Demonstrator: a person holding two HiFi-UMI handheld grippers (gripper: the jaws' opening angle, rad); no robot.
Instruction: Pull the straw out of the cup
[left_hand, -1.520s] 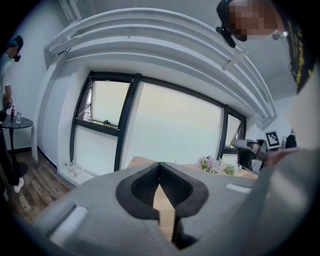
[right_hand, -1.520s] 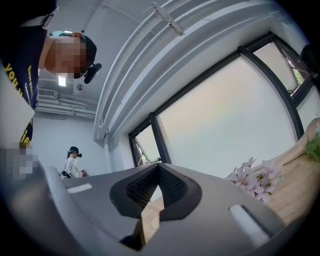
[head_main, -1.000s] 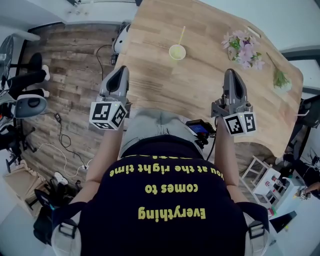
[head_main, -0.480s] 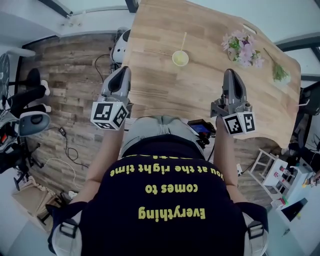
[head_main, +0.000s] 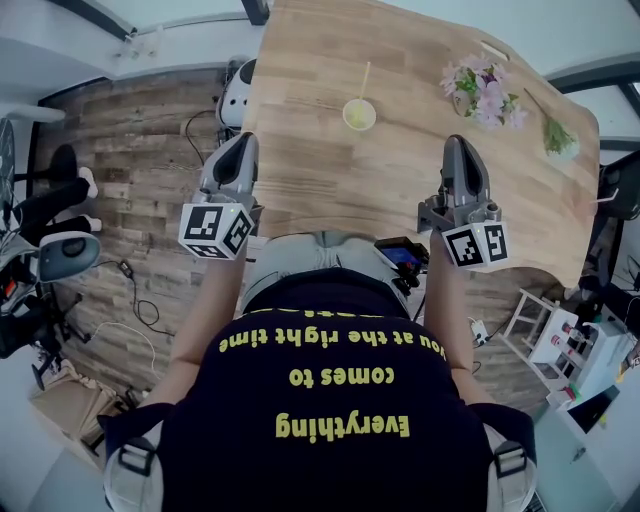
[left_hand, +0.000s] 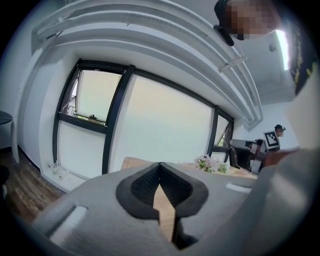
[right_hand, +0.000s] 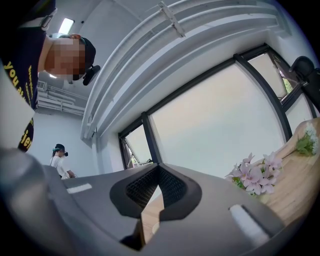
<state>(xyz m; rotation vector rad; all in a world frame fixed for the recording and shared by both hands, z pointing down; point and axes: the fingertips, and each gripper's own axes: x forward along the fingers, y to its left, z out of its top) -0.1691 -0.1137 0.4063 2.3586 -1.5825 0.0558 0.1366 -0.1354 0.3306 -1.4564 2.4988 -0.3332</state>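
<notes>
A small pale green cup (head_main: 359, 114) stands on the wooden table (head_main: 320, 175), toward its far side, with a thin yellowish straw (head_main: 365, 80) sticking out and leaning away from me. My left gripper (head_main: 243, 145) hovers over the table's near left edge, well short of the cup and left of it. My right gripper (head_main: 461, 148) is over the near right part, also well short of the cup. In the left gripper view, the left gripper (left_hand: 160, 165) has its tips together and nothing between them. The right gripper (right_hand: 159, 167) looks the same in its own view. The cup shows in neither gripper view.
A bunch of pink flowers (head_main: 482, 90) and a green sprig (head_main: 558, 140) lie at the table's far right. Cables and equipment sit on the wood floor (head_main: 130, 200) to the left. Shelves with small items (head_main: 570, 350) stand at lower right. A person (right_hand: 60, 160) stands far off.
The table and cup have slid a little nearer in the head view, so both grippers reach slightly further over the table. Both stay shut and empty.
</notes>
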